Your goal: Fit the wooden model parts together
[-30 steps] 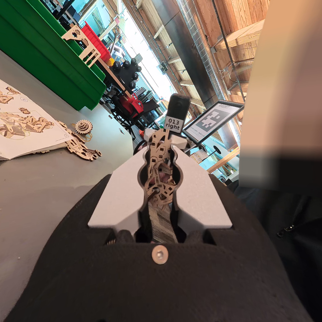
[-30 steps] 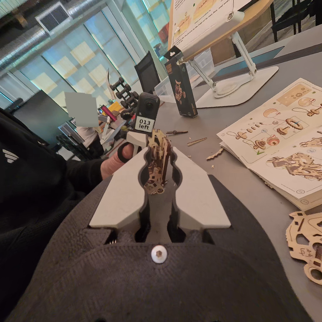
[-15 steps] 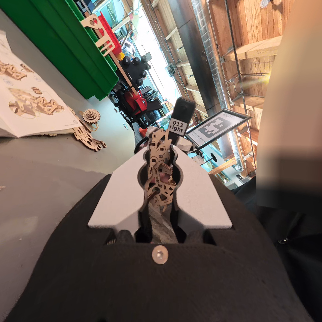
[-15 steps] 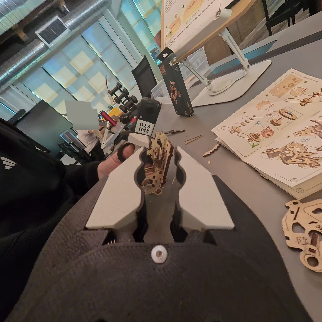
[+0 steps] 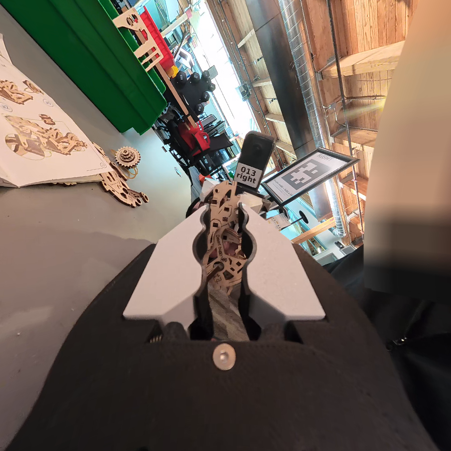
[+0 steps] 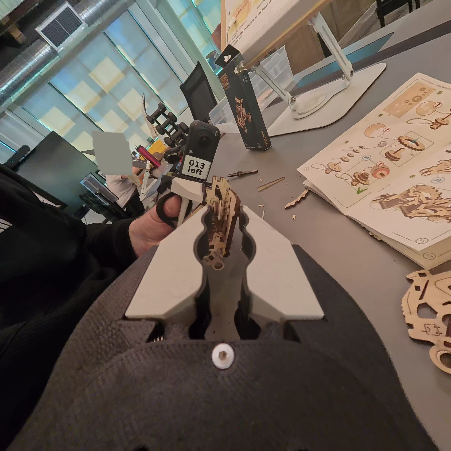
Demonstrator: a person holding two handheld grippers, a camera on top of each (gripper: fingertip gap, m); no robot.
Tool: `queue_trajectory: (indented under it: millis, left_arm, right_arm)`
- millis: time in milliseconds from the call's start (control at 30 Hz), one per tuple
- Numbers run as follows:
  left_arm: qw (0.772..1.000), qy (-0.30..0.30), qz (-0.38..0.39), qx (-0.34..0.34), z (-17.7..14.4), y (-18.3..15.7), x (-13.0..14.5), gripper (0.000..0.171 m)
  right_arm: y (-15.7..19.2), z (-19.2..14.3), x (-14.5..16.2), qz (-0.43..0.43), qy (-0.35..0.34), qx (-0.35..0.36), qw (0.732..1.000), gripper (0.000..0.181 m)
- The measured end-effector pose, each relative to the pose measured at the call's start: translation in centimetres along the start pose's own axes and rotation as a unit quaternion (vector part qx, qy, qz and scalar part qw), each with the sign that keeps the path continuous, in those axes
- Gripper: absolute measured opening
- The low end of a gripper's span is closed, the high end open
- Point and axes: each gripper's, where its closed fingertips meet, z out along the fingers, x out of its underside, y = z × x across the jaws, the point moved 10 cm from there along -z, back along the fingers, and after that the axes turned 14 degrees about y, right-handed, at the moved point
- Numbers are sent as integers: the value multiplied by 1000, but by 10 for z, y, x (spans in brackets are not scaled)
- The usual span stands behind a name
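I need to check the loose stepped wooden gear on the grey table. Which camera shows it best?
The left wrist view: the stepped wooden gear lies in plain sight, unobstructed, just past the open white instruction booklet, beside a flat wooden cut-out piece. The right wrist view does not show it.

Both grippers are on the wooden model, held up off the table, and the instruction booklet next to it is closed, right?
One thing is off: the instruction booklet lies open on the table, diagram pages up, as the right wrist view shows. The rest holds: the left gripper and right gripper both have the wooden model between their fingers, up off the table.
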Motion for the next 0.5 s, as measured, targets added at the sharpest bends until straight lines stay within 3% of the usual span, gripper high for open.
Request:
queue_trajectory:
  millis: [267, 500]
  left_arm:
    - [1000, -4, -11, 0, -1, 1, -1, 20]
    - [1000, -1, -15, -11, 1, 3, -1, 20]
  right_arm:
    - [-6, -2, 3, 33, -23, -27, 999, 17]
    - [-1, -5, 1, -8, 7, 32, 999, 27]
